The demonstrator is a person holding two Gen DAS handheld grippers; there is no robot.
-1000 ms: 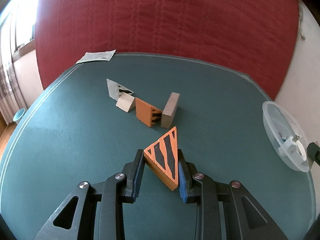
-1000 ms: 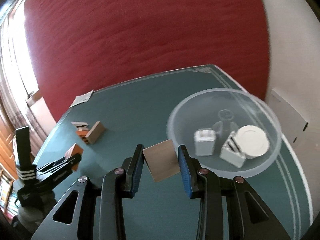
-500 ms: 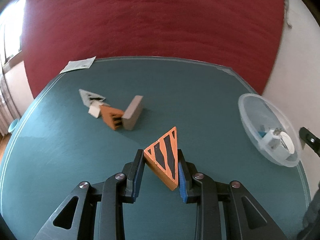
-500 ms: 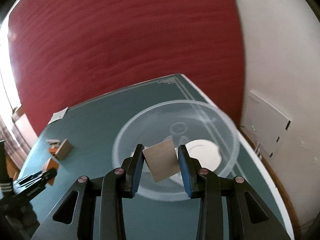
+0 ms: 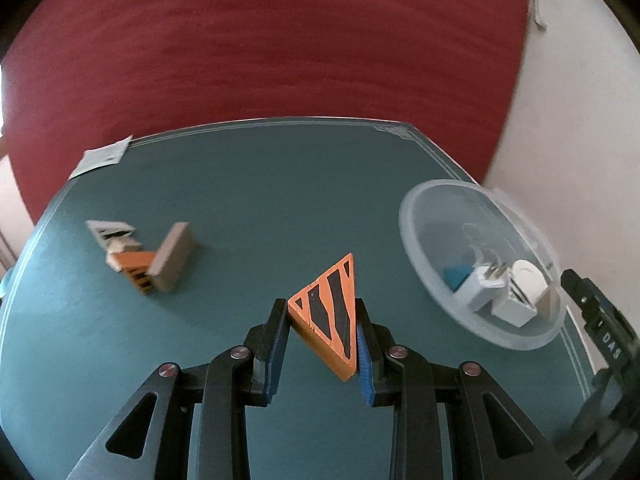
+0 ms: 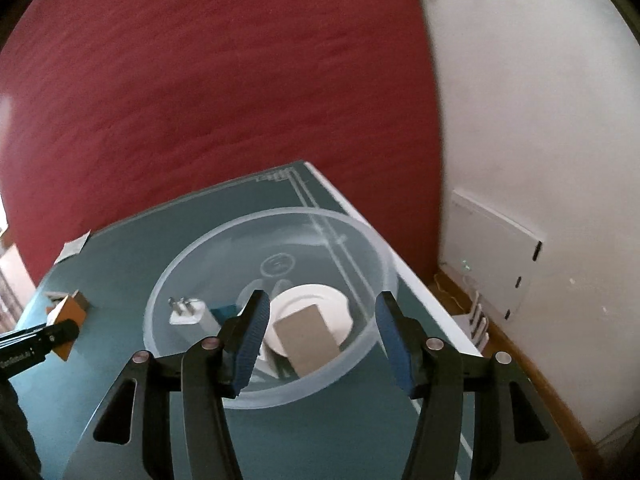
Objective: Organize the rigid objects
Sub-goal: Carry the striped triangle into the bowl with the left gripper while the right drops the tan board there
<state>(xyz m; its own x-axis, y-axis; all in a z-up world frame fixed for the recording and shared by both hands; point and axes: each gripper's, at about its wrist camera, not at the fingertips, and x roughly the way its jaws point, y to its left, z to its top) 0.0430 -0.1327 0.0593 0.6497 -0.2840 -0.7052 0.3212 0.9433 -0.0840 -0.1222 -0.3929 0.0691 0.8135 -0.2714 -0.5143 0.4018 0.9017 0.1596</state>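
My left gripper [image 5: 322, 334] clenched on orange black-striped triangular block [image 5: 329, 314]. My right gripper [image 6: 320, 334] just opening, pads clear of grey rectangular block [image 6: 307, 340] inside clear plastic bowl [image 6: 168, 304]. "DAS" legible, 4 o'clock.

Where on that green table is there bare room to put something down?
The green table is bare between the block cluster and the clear bowl, and behind them toward the paper slip. The bowl itself is crowded.

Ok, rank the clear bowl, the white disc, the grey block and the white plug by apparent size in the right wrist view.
1. clear bowl
2. white disc and grey block: look alike, and the block partly covers the disc, so unranked
3. white plug
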